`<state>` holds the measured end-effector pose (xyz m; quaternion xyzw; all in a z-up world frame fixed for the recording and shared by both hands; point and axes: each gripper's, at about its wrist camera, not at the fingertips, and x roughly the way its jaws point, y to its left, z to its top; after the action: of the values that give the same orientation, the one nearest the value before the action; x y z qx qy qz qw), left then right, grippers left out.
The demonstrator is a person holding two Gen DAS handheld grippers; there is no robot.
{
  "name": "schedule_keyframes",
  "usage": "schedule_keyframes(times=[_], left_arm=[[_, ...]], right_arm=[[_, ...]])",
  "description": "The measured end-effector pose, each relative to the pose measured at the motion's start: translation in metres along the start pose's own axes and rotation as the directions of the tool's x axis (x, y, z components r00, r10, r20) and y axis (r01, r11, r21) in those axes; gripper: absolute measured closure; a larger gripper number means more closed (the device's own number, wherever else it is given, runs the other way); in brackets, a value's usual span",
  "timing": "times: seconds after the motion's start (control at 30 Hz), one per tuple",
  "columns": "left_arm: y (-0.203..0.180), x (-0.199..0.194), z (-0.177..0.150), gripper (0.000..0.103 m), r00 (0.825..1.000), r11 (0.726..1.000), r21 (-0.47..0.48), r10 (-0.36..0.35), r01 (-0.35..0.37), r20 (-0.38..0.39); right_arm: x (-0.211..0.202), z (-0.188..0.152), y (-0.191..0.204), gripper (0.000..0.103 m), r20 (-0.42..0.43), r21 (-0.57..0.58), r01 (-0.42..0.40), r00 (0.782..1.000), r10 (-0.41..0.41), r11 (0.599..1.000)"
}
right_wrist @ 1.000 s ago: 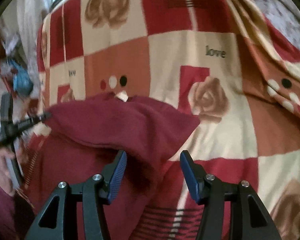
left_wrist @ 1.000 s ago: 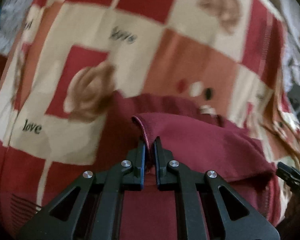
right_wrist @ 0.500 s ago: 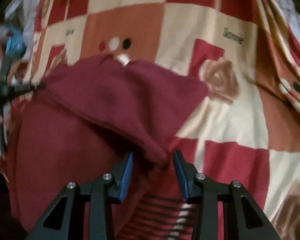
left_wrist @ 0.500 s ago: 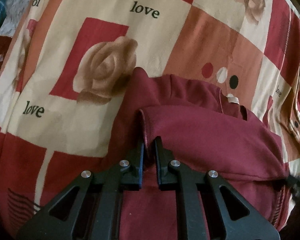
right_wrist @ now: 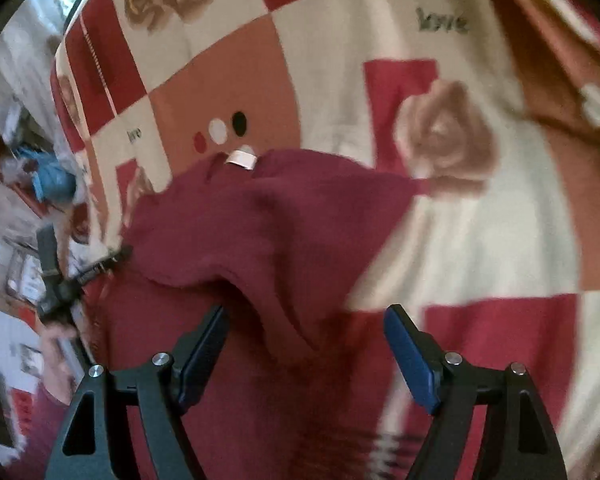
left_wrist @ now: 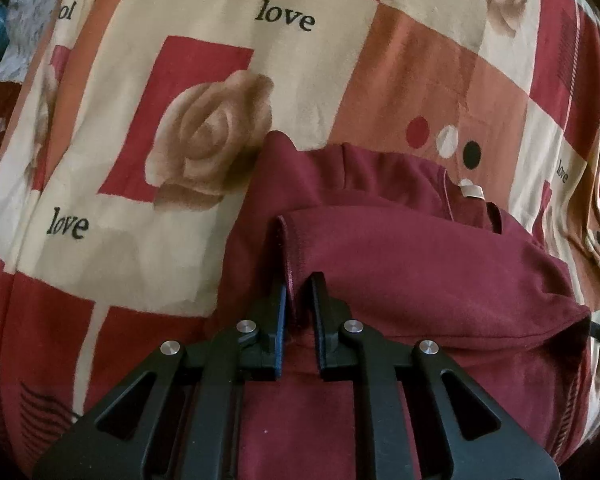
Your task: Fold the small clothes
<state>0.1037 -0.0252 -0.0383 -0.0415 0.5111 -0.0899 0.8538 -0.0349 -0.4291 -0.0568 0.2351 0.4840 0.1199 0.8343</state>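
Here left tongs [left_wrist: 299, 280] pinch the maroon shirt [left_wrist: 400, 264]; right tongs [right_wrist: 304, 316] just opened wide.

Dark maroon soft knit garment [left_wrist: 420, 264], small, lies on a patchwork bed blanket [left_wrist: 204, 240] of red, cream and orange squares with roses and "love" print. Partly folded: upper layer doubled over lower one, fold edge running across. Stitched hem edge stands up near the front, pinched upright. Small white label [left_wrist: 471, 190] at the far edge, near the neckline. In the right wrist view the same garment [right_wrist: 260, 232] is rumpled, one loose flap sagging forward, label [right_wrist: 242, 158] at its far rim. Blurred there.
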Motion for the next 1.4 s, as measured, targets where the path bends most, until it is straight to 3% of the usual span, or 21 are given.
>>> schedule_keyframes(times=[0.07,0.1,0.27,0.33,0.4,0.43,0.53,0.73,0.8,0.83,0.87,0.93,1.0,1.17,1.23,1.3,1.4], left_arm=[[0.0,0.0,0.0,0.091,1.0,1.0,-0.006,0.001,-0.001,0.002],[0.001,0.0,-0.001,0.091,1.0,1.0,-0.007,0.003,-0.003,0.002],[-0.001,0.001,-0.002,0.09,1.0,1.0,0.009,0.015,-0.015,0.007],[-0.001,0.001,-0.001,0.09,1.0,1.0,0.01,0.015,-0.015,0.006],[-0.001,0.002,-0.001,0.089,1.0,1.0,0.01,0.013,-0.013,0.006],[-0.001,0.002,-0.001,0.089,1.0,1.0,0.011,0.012,-0.012,0.005],[-0.003,0.004,-0.003,0.088,1.0,1.0,0.026,0.018,-0.018,0.004],[-0.006,0.005,-0.005,0.088,0.999,0.998,0.049,0.041,-0.041,0.013],[-0.007,0.006,-0.005,0.088,0.999,0.998,0.054,0.044,-0.045,0.015],[-0.008,0.006,-0.005,0.087,0.999,0.997,0.055,0.044,-0.045,0.016],[-0.008,0.006,-0.006,0.088,0.999,0.998,0.054,0.044,-0.045,0.017],[-0.008,0.006,-0.006,0.088,0.999,0.998,0.054,0.039,-0.04,0.018],[-0.007,0.006,-0.007,0.087,0.999,0.998,0.054,0.037,-0.038,0.02],[-0.01,0.0,-0.011,0.085,0.998,0.997,0.049,0.051,-0.053,0.032],[-0.012,-0.004,-0.013,0.08,0.998,0.997,0.058,0.054,-0.057,0.039],[-0.015,-0.004,-0.015,0.08,0.997,0.995,0.073,0.065,-0.069,0.046],[-0.018,-0.003,-0.016,0.079,0.995,0.991,0.095,0.085,-0.09,0.053]], right_arm=[[-0.008,0.004,-0.015,0.025,0.041,0.074,-0.106,0.994,0.103,0.992],[-0.005,0.008,-0.022,0.024,0.064,0.119,-0.122,0.991,0.115,0.985],[0.052,0.028,-0.032,0.026,0.04,0.199,0.017,0.999,-0.026,0.98],[0.062,0.032,-0.022,0.058,0.066,0.142,0.073,0.994,-0.083,0.987],[0.054,0.035,-0.004,0.076,0.113,0.046,0.118,0.986,-0.122,0.992],[0.05,0.033,0.003,0.077,0.14,0.01,0.15,0.979,-0.15,0.989],[0.063,0.031,0.009,0.077,0.126,-0.082,0.324,0.941,-0.313,0.942],[0.028,0.024,0.019,0.068,0.187,-0.026,0.286,0.943,-0.277,0.958],[0.024,0.018,0.03,0.064,0.194,-0.077,0.255,0.952,-0.237,0.964],[0.028,0.01,0.037,0.064,0.155,-0.124,0.25,0.961,-0.23,0.96],[0.037,0.002,0.043,0.064,0.112,-0.169,0.261,0.963,-0.245,0.95],[0.05,-0.019,0.051,0.064,0.055,-0.242,0.32,0.947,-0.317,0.916],[0.051,-0.038,0.053,0.064,0.079,-0.28,0.356,0.934,-0.348,0.892],[0.014,-0.039,0.038,0.062,0.101,-0.153,0.265,0.962,-0.252,0.952],[0.003,-0.029,0.029,0.04,0.148,-0.093,0.278,0.953,-0.263,0.956],[0.002,-0.017,0.019,0.026,0.171,-0.03,0.27,0.95,-0.261,0.962],[0.021,0.003,0.004,0.026,0.128,0.06,0.238,0.961,-0.244,0.969]])
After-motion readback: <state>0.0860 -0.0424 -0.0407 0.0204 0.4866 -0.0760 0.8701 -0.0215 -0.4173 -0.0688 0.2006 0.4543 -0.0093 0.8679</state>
